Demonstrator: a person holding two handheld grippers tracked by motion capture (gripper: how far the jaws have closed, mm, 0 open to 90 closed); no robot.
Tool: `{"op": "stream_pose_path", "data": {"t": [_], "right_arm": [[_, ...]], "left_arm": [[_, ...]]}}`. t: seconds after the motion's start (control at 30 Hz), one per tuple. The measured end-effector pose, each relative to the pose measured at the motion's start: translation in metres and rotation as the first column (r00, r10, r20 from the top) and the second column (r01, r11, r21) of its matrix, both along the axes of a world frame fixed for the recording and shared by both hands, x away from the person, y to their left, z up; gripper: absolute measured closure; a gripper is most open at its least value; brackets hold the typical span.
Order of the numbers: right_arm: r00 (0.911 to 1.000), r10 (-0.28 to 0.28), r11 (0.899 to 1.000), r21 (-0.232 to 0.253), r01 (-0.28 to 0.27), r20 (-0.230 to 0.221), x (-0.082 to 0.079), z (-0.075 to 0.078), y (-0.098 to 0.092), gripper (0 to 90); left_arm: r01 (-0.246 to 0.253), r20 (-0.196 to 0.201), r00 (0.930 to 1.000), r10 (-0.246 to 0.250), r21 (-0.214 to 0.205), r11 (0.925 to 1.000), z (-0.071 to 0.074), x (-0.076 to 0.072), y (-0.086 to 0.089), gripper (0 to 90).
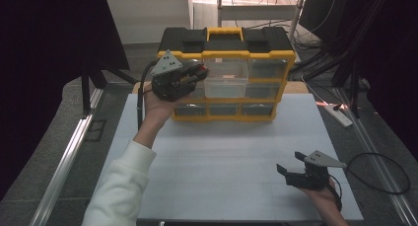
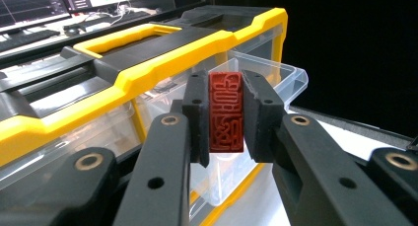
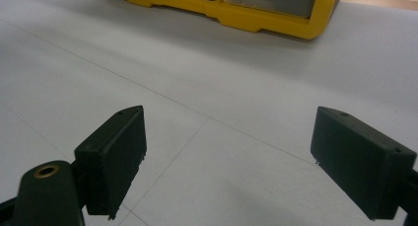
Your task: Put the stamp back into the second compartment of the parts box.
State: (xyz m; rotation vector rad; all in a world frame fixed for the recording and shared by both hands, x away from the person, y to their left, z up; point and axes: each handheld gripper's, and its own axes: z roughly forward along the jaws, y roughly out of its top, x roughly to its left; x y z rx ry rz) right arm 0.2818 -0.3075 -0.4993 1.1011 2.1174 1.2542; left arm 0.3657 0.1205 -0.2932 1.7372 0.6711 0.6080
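— What's the red block (image 2: 226, 112) between the left gripper (image 2: 226, 118) pads made of?
— Hard to say; perhaps stone or resin. Matt, with a rough carved relief face.
— And the organiser (image 1: 226, 73)?
— Plastic: matt black lid, glossy yellow frame, and a clear, smooth, shiny pulled-out drawer (image 2: 276, 73).
— The jaws?
— Matt black plastic with brass-looking rivets; the right gripper (image 3: 226, 162) pads look the same.
— The table (image 1: 222, 157)?
— Smooth, matt, pale grey.

A pale grey surface (image 1: 222, 167) marked with thin seam lines carries a yellow-and-black organiser case (image 1: 226, 48) with clear drawers, standing upright at its far edge. The right tool (image 1: 292, 164) rests near the front right corner.
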Motion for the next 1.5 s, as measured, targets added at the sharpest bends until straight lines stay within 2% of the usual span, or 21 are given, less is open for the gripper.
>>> {"op": "stream_pose_path", "data": {"t": [0.13, 0.27, 0.5, 0.9, 0.97, 1.4, 1.43, 1.5], "right_arm": [[1.0000, -0.001, 1.000, 0.003, 0.001, 0.001, 0.000, 0.000, 0.000, 14.3], [1.0000, 0.000, 1.000, 0.002, 0.000, 0.000, 0.000, 0.000, 0.000, 14.3], [1.0000, 0.000, 1.000, 0.003, 0.000, 0.002, 0.000, 0.000, -0.001, 14.3], [1.0000, -0.001, 1.000, 0.006, 0.001, -0.001, 0.000, 0.000, -0.002, 14.3], [1.0000, -0.001, 1.000, 0.005, 0.001, -0.002, 0.000, 0.000, -0.002, 14.3], [1.0000, -0.001, 1.000, 0.009, 0.002, -0.003, 0.000, 0.000, -0.002, 14.3], [1.0000, -0.001, 1.000, 0.009, 0.001, -0.003, 0.000, 0.000, -0.002, 14.3], [1.0000, -0.002, 1.000, 0.010, 0.002, -0.003, 0.000, 0.000, -0.002, 14.4]], "left_arm": [[0.000, -0.005, 1.0000, 0.000, 0.004, 1.0000, 0.001, 0.005, -0.003, 74.4], [0.005, -0.013, 0.9999, -0.006, -0.012, 0.9999, 0.004, 0.010, -0.007, 74.4], [0.014, -0.014, 0.9998, -0.014, -0.003, 0.9999, 0.009, 0.019, -0.019, 74.3], [0.028, -0.033, 0.9991, -0.028, 0.005, 0.9996, 0.005, 0.035, -0.035, 74.2], [0.027, -0.037, 0.9990, -0.027, -0.004, 0.9996, 0.005, 0.039, -0.037, 74.1], [0.018, -0.062, 0.9979, -0.019, -0.017, 0.9997, 0.001, 0.049, -0.041, 73.8], [0.008, -0.060, 0.9982, -0.009, -0.018, 0.9998, 0.001, 0.050, -0.042, 71.7], [0.000, -0.046, 0.9989, 0.000, -0.018, 0.9998, 0.000, 0.049, -0.043, 49.4]]}}
